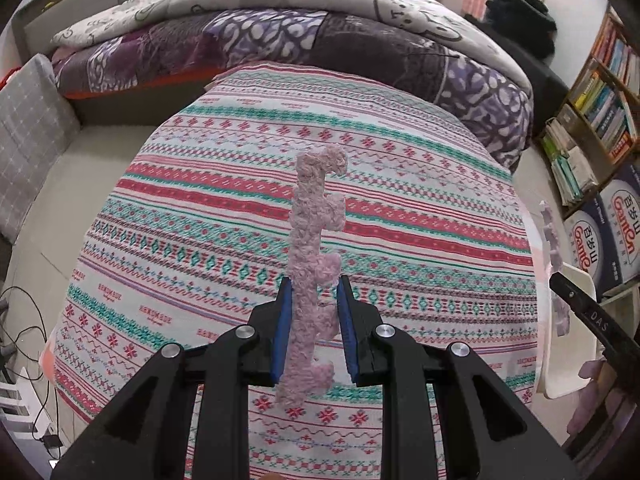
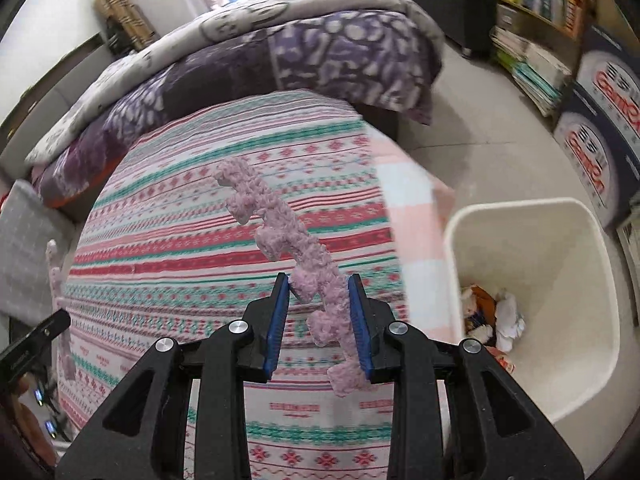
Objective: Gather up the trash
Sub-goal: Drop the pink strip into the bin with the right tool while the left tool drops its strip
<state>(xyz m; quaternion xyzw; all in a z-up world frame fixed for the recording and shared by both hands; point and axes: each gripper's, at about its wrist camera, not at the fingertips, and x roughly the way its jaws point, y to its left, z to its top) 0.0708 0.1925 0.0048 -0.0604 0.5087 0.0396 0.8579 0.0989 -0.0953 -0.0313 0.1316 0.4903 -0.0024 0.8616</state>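
Black two-finger jaws with blue pads filled the bottom of both my wrist views. My left gripper point(image 1: 312, 300) was clamped on a long, fuzzy, pale pink strip of knobbly foam-like material point(image 1: 310, 240), which stood nearly upright between the pads and rose above the fingertips, its lower end hanging below them. My right gripper point(image 2: 319, 300) held a second fuzzy pink strip of the same kind point(image 2: 288, 236), this one tilted up and to the left; its lower part lay against the right blue pad, while only a side knob reached the left pad. Both strips hung above a bedspread of red, teal and white patterned stripes point(image 1: 224, 216). A folded purple and grey patterned quilt point(image 1: 280, 40) lay heaped at the far end of the bed. In my right view, a cream plastic wastebasket point(image 2: 592, 264) stood on the floor just beside the bed's right edge, to the right of my gripper, with a small heap of crumpled white and orange scraps point(image 2: 496, 316) at its bottom. Shelves of books point(image 1: 600, 92) and blue printed cartons point(image 2: 600, 128) lined the wall beyond.
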